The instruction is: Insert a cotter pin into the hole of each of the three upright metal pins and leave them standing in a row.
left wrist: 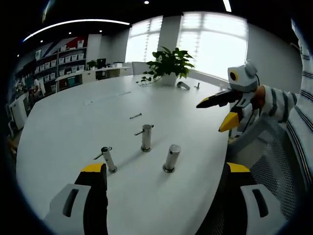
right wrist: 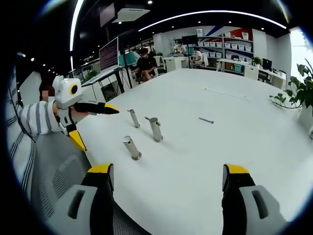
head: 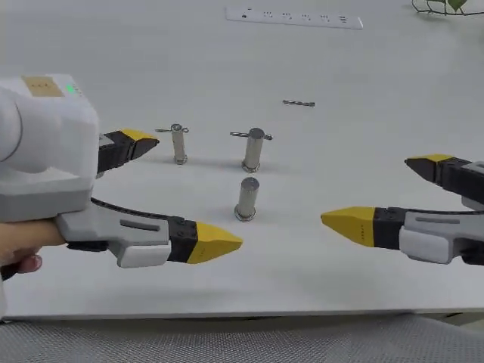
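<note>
left gripper (head: 181, 190): jaws wide open, empty
left pin (head: 179, 145): cottered, right by this gripper's far jaw tip
bare pin (head: 246, 199): upright between both jaw pairs
back pin (head: 254, 150): cottered, just behind it
loose cotter pin (head: 299, 103): on worktop (head: 363, 76), beyond the jaws
right gripper (head: 368, 190): jaws wide open, empty

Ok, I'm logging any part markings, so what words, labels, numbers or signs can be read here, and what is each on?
No text is legible.
Tan square sticker on top of the left gripper: blurred.
Long white power strip at the far side of the white table: dark marks, too small to read.
Background shelf boxes: too small to read.
</note>
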A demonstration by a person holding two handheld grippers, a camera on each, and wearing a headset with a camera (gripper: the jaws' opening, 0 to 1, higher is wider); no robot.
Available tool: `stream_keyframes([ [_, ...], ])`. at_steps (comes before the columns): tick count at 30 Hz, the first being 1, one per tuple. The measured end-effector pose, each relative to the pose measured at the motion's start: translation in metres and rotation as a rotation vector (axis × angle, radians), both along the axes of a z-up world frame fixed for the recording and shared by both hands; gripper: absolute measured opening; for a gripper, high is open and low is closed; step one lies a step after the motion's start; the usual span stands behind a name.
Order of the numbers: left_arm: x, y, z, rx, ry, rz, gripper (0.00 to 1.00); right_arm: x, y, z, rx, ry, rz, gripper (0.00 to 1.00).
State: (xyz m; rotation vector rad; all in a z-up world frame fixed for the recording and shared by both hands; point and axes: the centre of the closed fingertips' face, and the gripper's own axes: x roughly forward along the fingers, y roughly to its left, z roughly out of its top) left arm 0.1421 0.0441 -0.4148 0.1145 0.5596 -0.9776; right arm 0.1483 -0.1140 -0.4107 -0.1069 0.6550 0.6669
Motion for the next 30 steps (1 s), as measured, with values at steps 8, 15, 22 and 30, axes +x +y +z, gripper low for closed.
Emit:
stream_keyframes([
  [8, -0.006, 0.006, -0.003, 0.012, 0.021, 0.010, 0.99, 0.015, -0.004, 0.000, -0.059, 0.025, 0.049, 0.85],
  [15, -0.007, 0.013, -0.002, 0.018, 0.036, 0.043, 0.99, 0.038, -0.010, -0.002, -0.142, 0.040, 0.123, 0.76],
  [22, -0.011, 0.023, -0.009, 0.058, 0.047, 0.057, 0.98, 0.071, -0.012, 0.000, -0.232, 0.026, 0.214, 0.68],
  [30, -0.011, 0.029, -0.005, 0.049, 0.050, 0.085, 0.97, 0.100, -0.006, -0.001, -0.323, 0.003, 0.326, 0.59],
])
